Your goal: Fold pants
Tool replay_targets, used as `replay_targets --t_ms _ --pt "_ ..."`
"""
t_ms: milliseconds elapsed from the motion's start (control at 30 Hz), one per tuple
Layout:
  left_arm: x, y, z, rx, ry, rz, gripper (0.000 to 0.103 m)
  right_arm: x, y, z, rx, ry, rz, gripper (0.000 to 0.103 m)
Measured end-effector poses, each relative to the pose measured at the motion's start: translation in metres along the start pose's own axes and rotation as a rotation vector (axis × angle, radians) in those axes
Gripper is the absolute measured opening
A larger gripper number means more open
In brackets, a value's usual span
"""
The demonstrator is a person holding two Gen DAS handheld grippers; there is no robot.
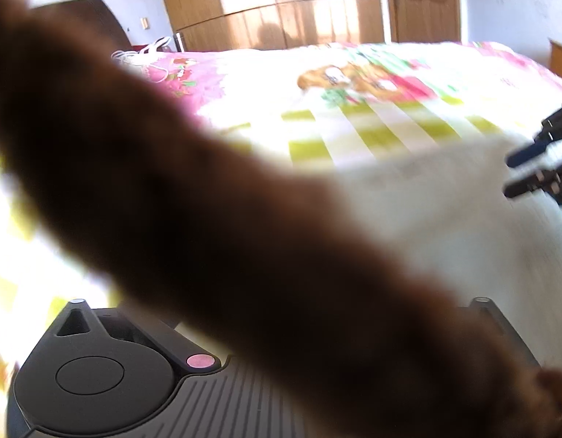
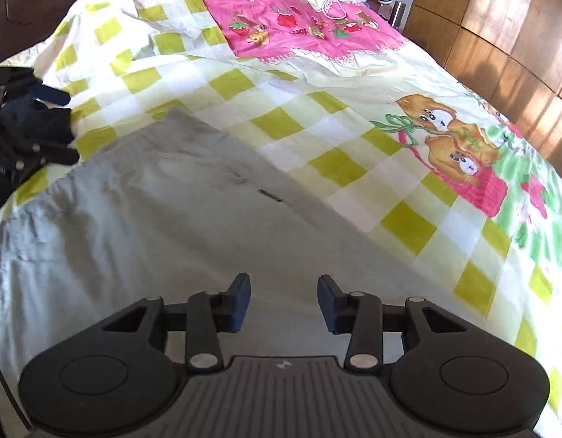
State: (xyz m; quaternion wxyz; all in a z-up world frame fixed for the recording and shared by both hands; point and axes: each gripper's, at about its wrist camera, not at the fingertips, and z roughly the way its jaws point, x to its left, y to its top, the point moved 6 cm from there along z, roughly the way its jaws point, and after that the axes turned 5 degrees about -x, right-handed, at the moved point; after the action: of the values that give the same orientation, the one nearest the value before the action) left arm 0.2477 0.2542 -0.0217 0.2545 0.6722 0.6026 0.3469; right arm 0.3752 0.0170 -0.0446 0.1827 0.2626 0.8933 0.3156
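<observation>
Light grey pants (image 2: 193, 219) lie flat on the bed, reaching from the near edge up toward the middle. My right gripper (image 2: 284, 301) is open and empty, low over the pants' near part. In the left wrist view a blurred dark brown shape (image 1: 208, 237) lies across the lens and hides my left gripper's fingers; the pale pants (image 1: 445, 211) show beyond it. The left gripper (image 2: 43, 127) shows at the left edge of the right wrist view with dark cloth around its fingers. The right gripper (image 1: 525, 171) shows open at the right edge of the left wrist view.
The bed carries a yellow-green checked cover (image 2: 317, 116) with a pink strawberry panel (image 2: 299, 33) and cartoon animals (image 2: 452, 138). White cords (image 2: 332, 3) lie near the headboard. Wooden wardrobes (image 2: 507, 36) stand along the right, and a door (image 1: 423, 0) is beyond.
</observation>
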Motion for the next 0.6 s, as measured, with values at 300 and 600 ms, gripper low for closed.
replay_targets --t_ms 300,600 --pt "0.011 0.051 0.110 0.051 -0.118 -0.001 0.099 -0.059 0.001 0.056 0.144 0.131 -0.102 0.069" --pt "0.024 0.050 0.127 0.173 -0.192 0.012 0.098 -0.064 -0.003 0.072 0.181 0.212 -0.013 0.054"
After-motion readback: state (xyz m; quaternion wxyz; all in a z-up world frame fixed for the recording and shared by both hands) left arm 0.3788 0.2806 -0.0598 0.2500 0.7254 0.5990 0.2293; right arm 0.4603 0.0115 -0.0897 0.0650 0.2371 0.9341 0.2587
